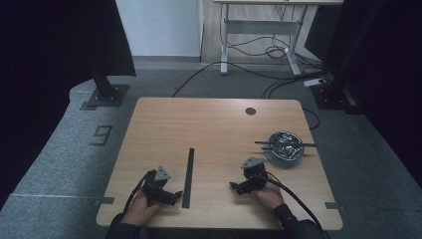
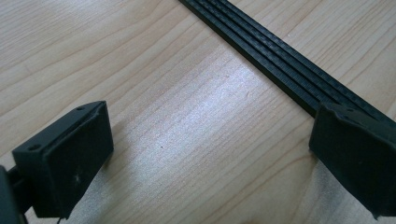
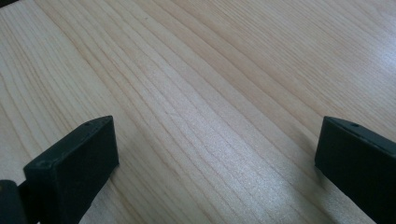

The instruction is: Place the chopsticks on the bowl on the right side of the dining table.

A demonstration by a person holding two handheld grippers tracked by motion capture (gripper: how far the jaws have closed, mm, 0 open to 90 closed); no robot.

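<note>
A long black ribbed strip (image 1: 188, 176) lies lengthwise on the wooden table (image 1: 214, 124), near the front. My left gripper (image 1: 175, 197) rests low on the table just left of the strip's near end, open; in the left gripper view its jaws stand wide apart with bare wood between them, and the strip (image 2: 275, 65) runs past the right-hand jaw. My right gripper (image 1: 234, 187) rests on the table to the right of the strip, open, pointing left. In the right gripper view its jaws stand wide apart over bare wood (image 3: 201, 107).
A shiny metal bowl (image 1: 284, 145) with black sticks (image 1: 283, 144) laid across its rim stands at the table's right edge. A dark round hole (image 1: 250, 111) marks the far side of the tabletop. Black stands, cables and a white desk frame are on the carpet beyond.
</note>
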